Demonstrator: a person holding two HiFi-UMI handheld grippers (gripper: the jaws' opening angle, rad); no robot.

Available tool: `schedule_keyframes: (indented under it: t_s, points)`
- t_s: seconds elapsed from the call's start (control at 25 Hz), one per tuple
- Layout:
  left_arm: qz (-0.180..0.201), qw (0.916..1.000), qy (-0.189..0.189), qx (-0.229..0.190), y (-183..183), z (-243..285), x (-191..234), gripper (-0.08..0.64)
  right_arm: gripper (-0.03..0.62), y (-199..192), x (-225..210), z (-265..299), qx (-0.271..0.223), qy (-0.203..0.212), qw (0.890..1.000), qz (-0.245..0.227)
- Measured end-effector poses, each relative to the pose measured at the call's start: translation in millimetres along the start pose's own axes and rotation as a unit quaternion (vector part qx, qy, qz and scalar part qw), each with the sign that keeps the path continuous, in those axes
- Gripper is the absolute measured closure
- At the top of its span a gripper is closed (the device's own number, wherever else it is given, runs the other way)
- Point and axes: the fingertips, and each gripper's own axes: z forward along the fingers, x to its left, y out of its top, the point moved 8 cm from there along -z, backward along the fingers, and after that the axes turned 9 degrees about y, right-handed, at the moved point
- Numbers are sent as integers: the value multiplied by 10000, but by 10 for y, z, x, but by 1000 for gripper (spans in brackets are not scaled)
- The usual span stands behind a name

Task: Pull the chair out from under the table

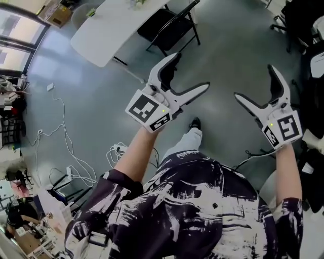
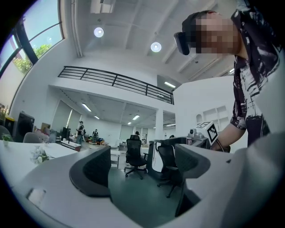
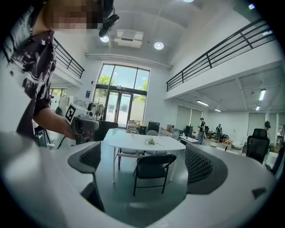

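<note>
- A white table (image 1: 104,30) stands on a grey floor (image 1: 228,45).
- A black folding chair (image 1: 169,24) sits at the table's long edge, its seat partly under the top.
- The left gripper (image 1: 191,71) is held in the air on the person's side of the table, well apart from it, jaws wide apart.
- The right gripper (image 1: 254,81) is farther from the table, level with the left one, jaws also spread.
- A white cable (image 1: 68,131) trails over the floor below the table's end.
- A cardboard box (image 1: 56,14) lies just beyond the table.
</note>
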Motion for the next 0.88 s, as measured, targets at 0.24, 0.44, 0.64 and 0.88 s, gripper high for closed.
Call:
schedule_keyframes:
  t_s: [0.24, 0.44, 0.64, 0.88]
  points:
    - [-5, 9994, -347, 57, -5, 856, 540, 127, 49, 92, -856, 420, 85, -220, 9997, 1]
    - [-77, 9986, -514, 55, 49, 1450, 635, 127, 49, 74, -1382, 419, 168, -374, 9991, 59]
    - [-26, 9990, -450, 57, -62, 1875, 808, 127, 49, -110, -1868, 556, 105, -348, 9993, 32]
    - [134, 9997, -156, 111, -51, 2405, 798, 127, 49, -189, -2555, 573, -94, -121, 9999, -8]
